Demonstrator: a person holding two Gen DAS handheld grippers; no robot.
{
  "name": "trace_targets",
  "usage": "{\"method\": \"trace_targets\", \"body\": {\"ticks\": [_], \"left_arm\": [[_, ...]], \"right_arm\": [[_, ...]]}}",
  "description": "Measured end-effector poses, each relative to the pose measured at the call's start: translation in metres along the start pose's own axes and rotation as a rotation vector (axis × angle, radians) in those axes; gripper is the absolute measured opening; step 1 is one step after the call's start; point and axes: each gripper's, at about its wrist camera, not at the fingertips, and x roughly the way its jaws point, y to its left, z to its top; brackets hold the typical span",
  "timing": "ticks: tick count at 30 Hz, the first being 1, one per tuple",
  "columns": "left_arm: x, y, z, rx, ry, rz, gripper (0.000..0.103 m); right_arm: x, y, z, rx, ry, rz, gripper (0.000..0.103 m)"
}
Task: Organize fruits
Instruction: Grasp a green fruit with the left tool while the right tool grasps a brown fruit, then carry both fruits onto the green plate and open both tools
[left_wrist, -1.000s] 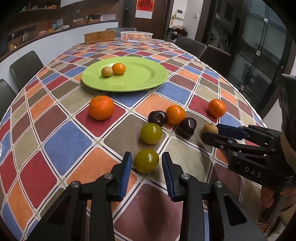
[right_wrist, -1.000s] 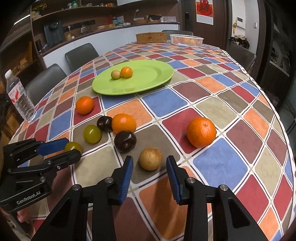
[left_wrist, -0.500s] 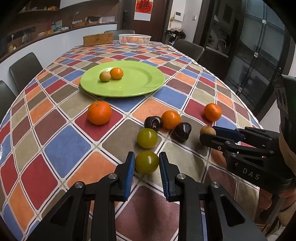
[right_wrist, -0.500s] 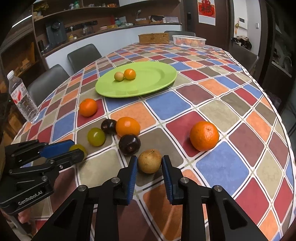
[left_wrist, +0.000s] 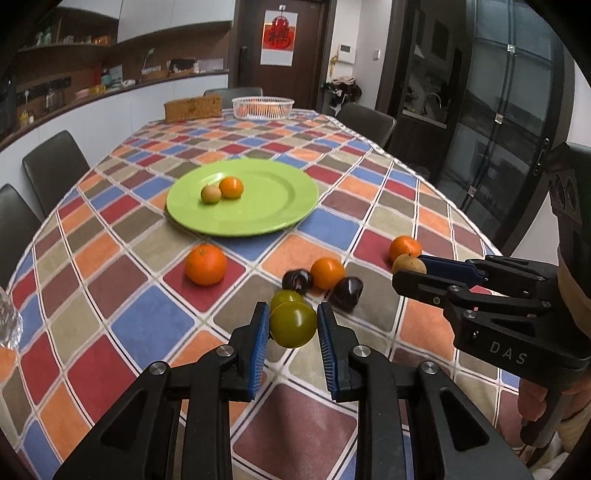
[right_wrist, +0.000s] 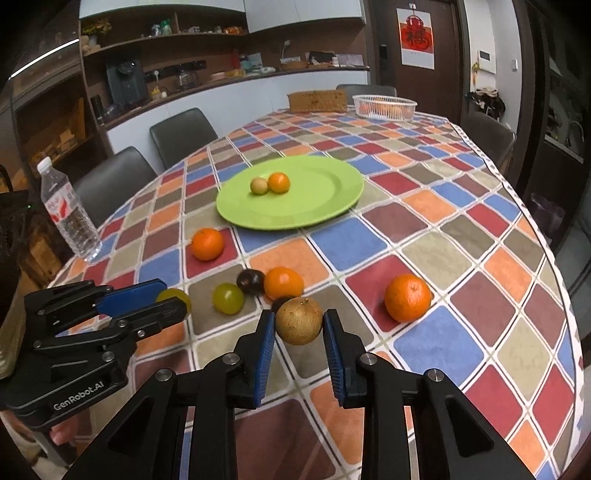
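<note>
Nearest us, the left gripper (left_wrist: 293, 328) has its blue pads pressed on a green fruit (left_wrist: 293, 324), held clear of the cloth. The right gripper (right_wrist: 299, 330) is clamped likewise on a brown round fruit (right_wrist: 299, 320), also lifted; both tools sit side by side over the near edge of the table.

Left on the cloth, just beyond the grippers: a second green fruit (right_wrist: 228, 298), two dark plums (left_wrist: 296, 279) (left_wrist: 346, 291) w/ an orange (left_wrist: 327, 273) touching them. One orange (left_wrist: 205, 264) lies apart to the left, another (right_wrist: 407, 297) apart to the right.

Further back, the green plate (left_wrist: 280, 218) carries two pcs so far, a small brown fruit (left_wrist: 211, 193) touching a small orange (left_wrist: 231, 187). We judge the plate to be the collection point, so approx. two items are placed, two are in hand, six remain; the task is in its early-to-middle part.

Surface: a large table under a checked cloth (left_wrist: 92, 280) of red, blue, orange and grey-green squares. A water bottle (right_wrist: 68, 214) stands at its left edge. At the far end sit a white basket (left_wrist: 263, 108) and a brown block (left_wrist: 192, 108). Room: dark chairs round the table, counter and shelves w/ kitchen items on the left wall, a door w/ a red hanging at the back, dark glass-front cabinet on the right.
</note>
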Motion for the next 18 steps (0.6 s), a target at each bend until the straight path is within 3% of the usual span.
{"method": "trace_targets", "body": {"ticks": [18], "left_arm": [[-0.007,0.018,0.054,0.021,-0.108,0.004,0.026]], "right_arm": [[-0.007,0.012,0.062,-0.062,-0.117,0.036,0.028]]}}
